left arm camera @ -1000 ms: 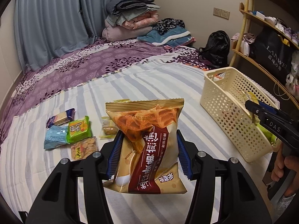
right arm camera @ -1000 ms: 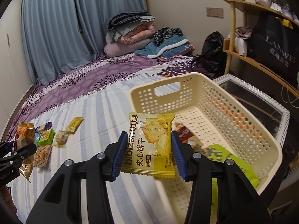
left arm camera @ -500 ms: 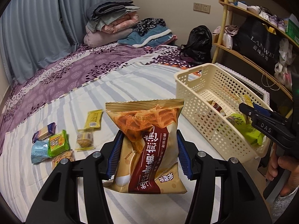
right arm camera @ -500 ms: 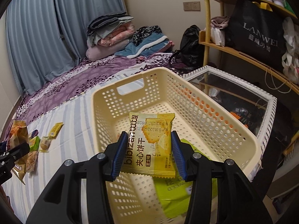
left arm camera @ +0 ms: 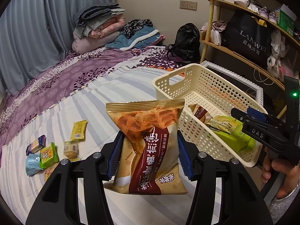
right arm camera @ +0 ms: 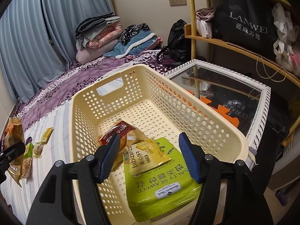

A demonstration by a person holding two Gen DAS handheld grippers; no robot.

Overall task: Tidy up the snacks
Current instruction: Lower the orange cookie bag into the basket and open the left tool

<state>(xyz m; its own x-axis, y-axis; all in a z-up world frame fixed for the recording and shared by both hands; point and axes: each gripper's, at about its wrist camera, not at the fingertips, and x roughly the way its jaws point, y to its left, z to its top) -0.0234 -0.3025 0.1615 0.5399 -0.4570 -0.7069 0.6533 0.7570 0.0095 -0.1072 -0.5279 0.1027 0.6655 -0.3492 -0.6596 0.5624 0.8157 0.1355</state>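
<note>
My left gripper (left arm camera: 148, 155) is shut on a large tan and red snack bag (left arm camera: 148, 146), held above the striped bed left of the cream basket (left arm camera: 168, 80). My right gripper (right arm camera: 150, 155) is open over the near end of the basket (right arm camera: 135, 71). The yellow biscuit packet (right arm camera: 146, 155) lies below it on a green seaweed pack (right arm camera: 161, 185), beside a red-brown snack bag (right arm camera: 120, 131). The right gripper also shows in the left wrist view (left arm camera: 251, 120), above the basket's near end.
Several small snack packets (left arm camera: 48, 153) lie on the bed at the left. A glass-topped table with a white frame (right arm camera: 262, 101) stands behind the basket. A wooden shelf (right arm camera: 234, 46) with bags is at the right. Folded bedding (left arm camera: 99, 28) is at the far end.
My right gripper has opened and the yellow biscuit packet has dropped into the basket. My left gripper with the large bag has moved right, closer to the basket.
</note>
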